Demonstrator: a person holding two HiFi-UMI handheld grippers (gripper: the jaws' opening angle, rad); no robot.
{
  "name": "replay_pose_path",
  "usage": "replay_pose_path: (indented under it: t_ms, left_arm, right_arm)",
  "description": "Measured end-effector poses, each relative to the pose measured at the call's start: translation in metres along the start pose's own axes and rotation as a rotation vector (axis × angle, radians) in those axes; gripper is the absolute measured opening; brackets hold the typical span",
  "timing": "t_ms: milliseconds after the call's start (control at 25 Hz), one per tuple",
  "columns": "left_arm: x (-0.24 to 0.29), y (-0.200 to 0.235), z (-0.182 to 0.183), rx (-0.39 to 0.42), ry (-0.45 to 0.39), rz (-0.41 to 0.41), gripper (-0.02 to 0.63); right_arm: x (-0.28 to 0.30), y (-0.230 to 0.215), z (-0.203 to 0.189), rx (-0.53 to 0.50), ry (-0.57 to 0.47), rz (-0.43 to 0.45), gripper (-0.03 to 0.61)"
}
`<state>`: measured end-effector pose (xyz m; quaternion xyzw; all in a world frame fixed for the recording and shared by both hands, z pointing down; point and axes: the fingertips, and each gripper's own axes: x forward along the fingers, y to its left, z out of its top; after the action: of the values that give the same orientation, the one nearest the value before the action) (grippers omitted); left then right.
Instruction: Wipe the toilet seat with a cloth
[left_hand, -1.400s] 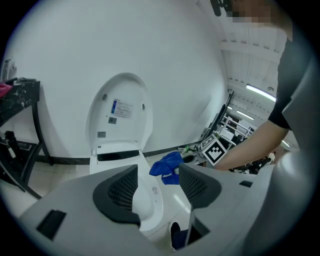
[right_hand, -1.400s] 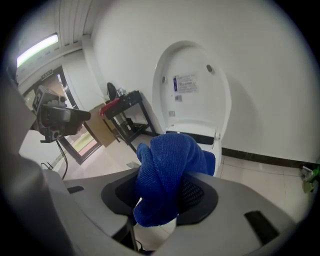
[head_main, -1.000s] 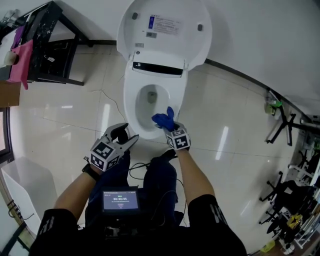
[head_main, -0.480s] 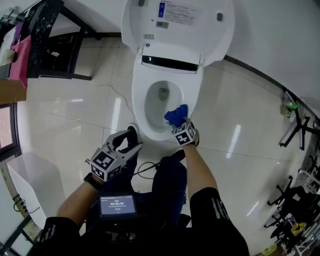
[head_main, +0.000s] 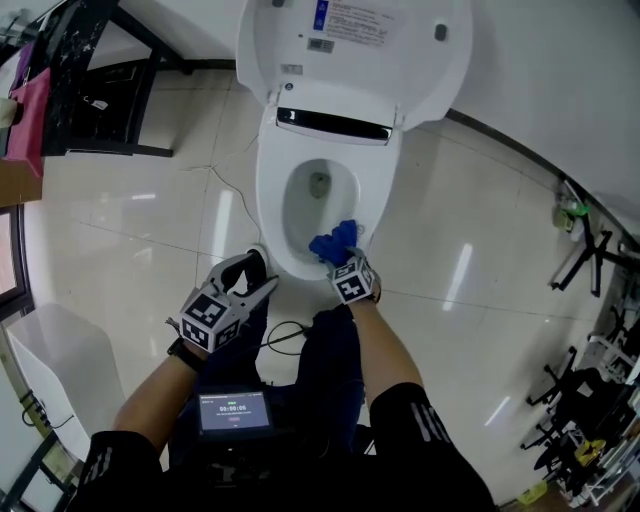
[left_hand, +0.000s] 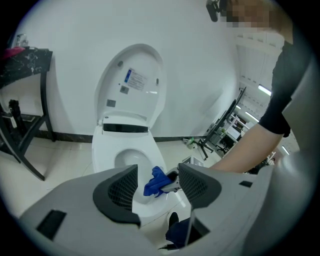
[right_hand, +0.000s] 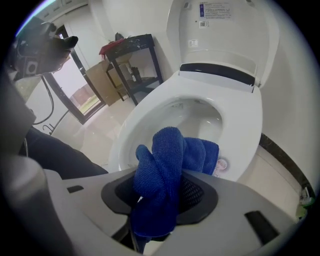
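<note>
A white toilet stands with its lid (head_main: 355, 45) raised and its seat (head_main: 268, 215) down around the bowl. My right gripper (head_main: 343, 260) is shut on a bunched blue cloth (head_main: 333, 243) (right_hand: 167, 172), which rests on the front right part of the seat rim (right_hand: 245, 135). The cloth (left_hand: 156, 181) also shows between the left jaws from afar. My left gripper (head_main: 255, 282) hangs open near the front left of the toilet, above the floor, holding nothing.
A black metal stand (head_main: 95, 85) with a pink item (head_main: 22, 125) is at the far left. A white bin (head_main: 55, 365) sits low left. Folding racks (head_main: 590, 260) stand to the right. A wall runs behind the toilet. A cable (head_main: 290, 335) lies on the tiles.
The right gripper has slid the blue cloth leftward and slightly nearer along the front of the seat. The left gripper has stayed almost where it was.
</note>
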<state>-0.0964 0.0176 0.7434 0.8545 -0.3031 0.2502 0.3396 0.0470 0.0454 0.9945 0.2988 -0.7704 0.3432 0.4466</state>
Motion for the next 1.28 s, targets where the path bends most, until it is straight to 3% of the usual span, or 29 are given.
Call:
replay_pose_path:
  t_ms: [360, 520, 960, 1280]
  left_arm:
    - [-0.005, 0.006, -0.006, -0.005, 0.012, 0.013, 0.249]
    - [-0.009, 0.006, -0.005, -0.003, 0.016, 0.013, 0.249]
    - [-0.005, 0.013, 0.017, 0.009, -0.004, 0.025, 0.249]
    - [-0.015, 0.009, 0.070, 0.026, -0.086, 0.035, 0.249]
  right_arm:
    - [0.009, 0.065, -0.003, 0.106, 0.002, 0.146, 0.199]
    - [0.006, 0.071, 0.000, 0.137, 0.013, 0.182, 0.201]
    - [-0.034, 0.038, 0.009, 0.149, -0.064, 0.076, 0.199]
    - [-0.113, 0.008, 0.078, 0.134, -0.232, 0.003, 0.199]
